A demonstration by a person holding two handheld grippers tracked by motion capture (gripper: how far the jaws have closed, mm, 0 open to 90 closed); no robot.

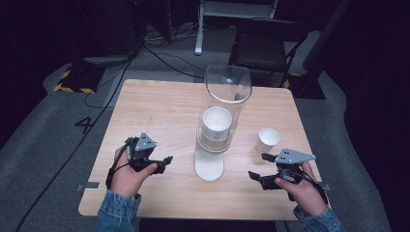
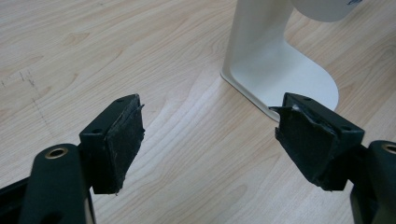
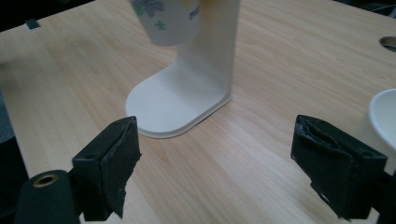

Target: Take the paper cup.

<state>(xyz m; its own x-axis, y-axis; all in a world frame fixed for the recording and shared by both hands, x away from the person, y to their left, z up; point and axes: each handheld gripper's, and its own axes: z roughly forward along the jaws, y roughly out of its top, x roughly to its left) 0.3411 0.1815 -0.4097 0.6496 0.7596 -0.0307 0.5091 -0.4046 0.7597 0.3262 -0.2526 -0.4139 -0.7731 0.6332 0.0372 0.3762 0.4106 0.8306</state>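
You hold both grippers spread and empty, left gripper (image 1: 166, 161) beside the cup dispenser (image 1: 212, 145); right gripper (image 1: 258, 166) near the loose paper cup (image 1: 267, 139) (likely its next grab).

a black chair (image 1: 268, 46) and floor cables (image 1: 164, 55) behind the wooden table (image 1: 159, 106)

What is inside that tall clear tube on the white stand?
A white paper cup sits inside the clear tube, its open mouth facing up. Whether more cups are stacked beneath it is hidden.
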